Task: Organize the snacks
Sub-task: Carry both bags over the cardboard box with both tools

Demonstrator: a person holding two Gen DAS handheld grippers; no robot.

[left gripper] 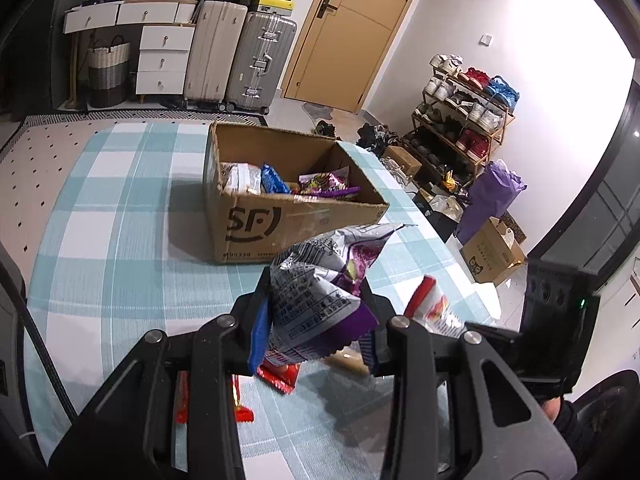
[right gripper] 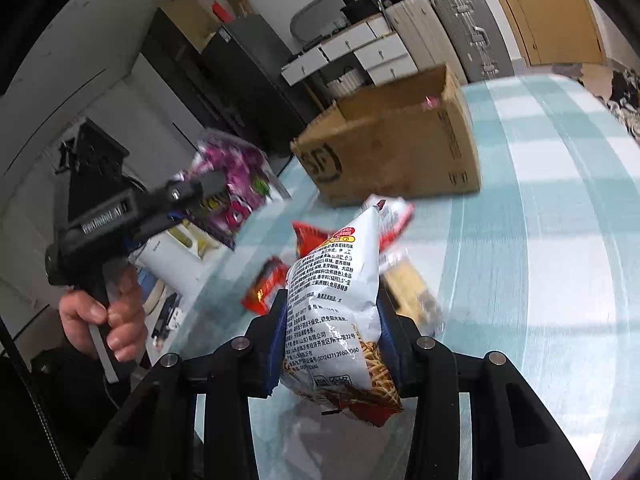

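My left gripper (left gripper: pixel 316 312) is shut on a crumpled purple and silver snack bag (left gripper: pixel 320 292), held above the checked tablecloth short of the cardboard box (left gripper: pixel 280 220). The box is open and holds several snack packs (left gripper: pixel 304 184). My right gripper (right gripper: pixel 332 320) is shut on a white and red snack bag (right gripper: pixel 340 304), held up over the table. The left gripper with its purple bag (right gripper: pixel 232 184) shows at the left of the right wrist view; the box (right gripper: pixel 400 148) stands beyond.
Red snack packets (left gripper: pixel 280 376) and a brown pack (right gripper: pixel 412 292) lie on the cloth (left gripper: pixel 120 240) under the grippers. Suitcases (left gripper: pixel 260 60), white drawers, a shoe rack (left gripper: pixel 460 120) and floor boxes stand beyond the table's far and right edges.
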